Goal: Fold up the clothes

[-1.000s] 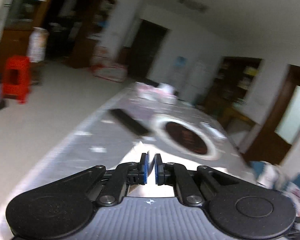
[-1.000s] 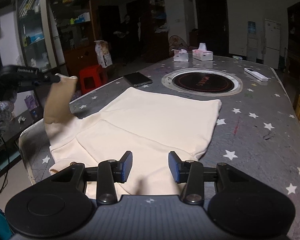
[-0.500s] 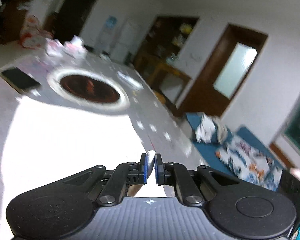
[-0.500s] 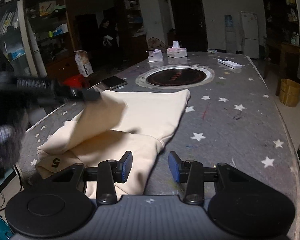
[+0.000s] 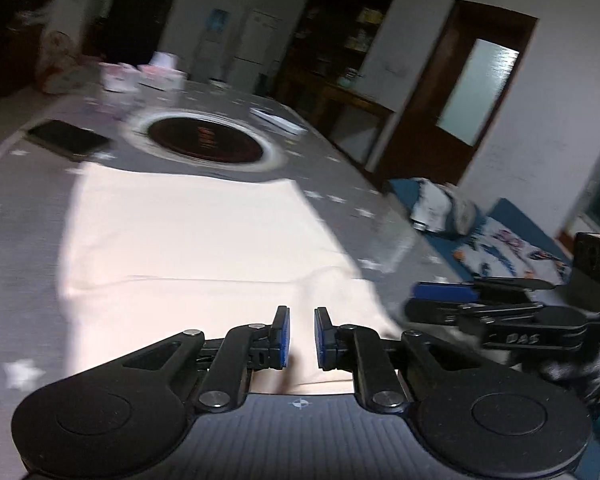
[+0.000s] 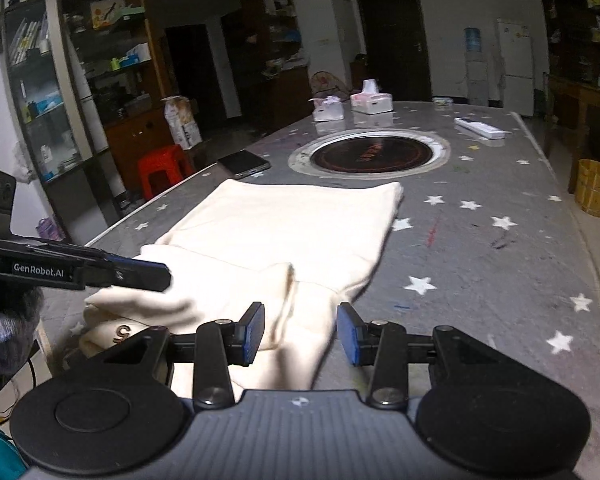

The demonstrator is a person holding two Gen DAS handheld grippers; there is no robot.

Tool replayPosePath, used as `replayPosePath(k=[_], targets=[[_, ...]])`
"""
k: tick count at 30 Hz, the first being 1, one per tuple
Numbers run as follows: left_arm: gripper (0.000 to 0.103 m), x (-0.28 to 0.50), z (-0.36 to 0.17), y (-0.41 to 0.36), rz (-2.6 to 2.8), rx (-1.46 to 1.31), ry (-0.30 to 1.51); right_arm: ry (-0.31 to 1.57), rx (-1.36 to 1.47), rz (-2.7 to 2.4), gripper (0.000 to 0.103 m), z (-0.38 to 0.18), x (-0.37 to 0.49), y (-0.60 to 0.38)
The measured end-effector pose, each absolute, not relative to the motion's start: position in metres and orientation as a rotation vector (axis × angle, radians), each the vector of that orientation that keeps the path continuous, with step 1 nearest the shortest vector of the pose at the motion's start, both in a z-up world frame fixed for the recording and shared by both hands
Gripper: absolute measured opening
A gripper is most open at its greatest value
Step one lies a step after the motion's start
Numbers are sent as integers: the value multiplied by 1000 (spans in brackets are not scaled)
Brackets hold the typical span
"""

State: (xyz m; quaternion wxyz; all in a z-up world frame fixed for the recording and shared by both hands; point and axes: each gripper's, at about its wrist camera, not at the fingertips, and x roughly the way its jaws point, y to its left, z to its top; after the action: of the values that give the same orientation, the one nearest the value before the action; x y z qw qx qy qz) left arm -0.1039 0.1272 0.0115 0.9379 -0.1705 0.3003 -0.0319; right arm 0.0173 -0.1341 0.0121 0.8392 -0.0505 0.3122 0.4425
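Cream garment [image 6: 284, 236] lies on the grey star-printed table [image 6: 500, 264], near edge of it toward both grippers, far edge just short of the round dark burner [image 6: 370, 154] set in the tabletop. Near part is folded over itself: a doubled layer with a rounded fold ridge running across, and a flap at the lower left showing a dark printed mark, too curled to read

Left gripper [image 5: 301, 338]: fingers a little apart, nothing between the blue pads [image 5: 283, 336]; cloth shows through the gap, below it. In the right wrist view it comes in from the left edge [image 6: 140, 274], tip over the near left part of the garment; contact with the cloth cannot be told

Right gripper [image 6: 300, 334]: spread wide, empty, over the near right corner of the garment where the cloth hangs toward the table edge

Other things on the table: dark phone [image 6: 244, 163] beside the garment's far left corner, white remote [image 6: 480, 128] beyond the burner to the right, two tissue boxes [image 6: 370, 100] at the far end. Red stool [image 6: 162, 170] on the floor off the left side, wooden bucket [image 6: 596, 186] on the right
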Motion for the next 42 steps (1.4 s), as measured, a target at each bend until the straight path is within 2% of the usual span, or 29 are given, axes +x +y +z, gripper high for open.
replayPosePath(k=[8, 11, 15, 17, 25, 27, 33, 42], targets=[[14, -136, -3, 171, 109, -368, 665, 735, -149, 985, 38, -4, 19, -103], [14, -141, -6, 178, 127, -375, 667, 751, -170, 978, 28, -8, 18, -97], [14, -145, -5, 184, 127, -373, 666, 755, -174, 969, 8, -6, 15, -96], [14, -142, -4, 185, 134, -352, 667, 747, -173, 967, 4, -2, 13, -98], [15, -129, 5, 188, 115, -323, 652, 762, -195, 937, 6, 3, 8, -109], [16, -122, 8, 186, 100, -312, 642, 744, -193, 925, 11, 6, 8, -109], [19, -96, 9, 183, 75, -295, 637, 675, -188, 930, 11, 19, 17, -98], [17, -87, -1, 194, 96, -310, 658, 699, -231, 956, 11, -3, 34, -66]])
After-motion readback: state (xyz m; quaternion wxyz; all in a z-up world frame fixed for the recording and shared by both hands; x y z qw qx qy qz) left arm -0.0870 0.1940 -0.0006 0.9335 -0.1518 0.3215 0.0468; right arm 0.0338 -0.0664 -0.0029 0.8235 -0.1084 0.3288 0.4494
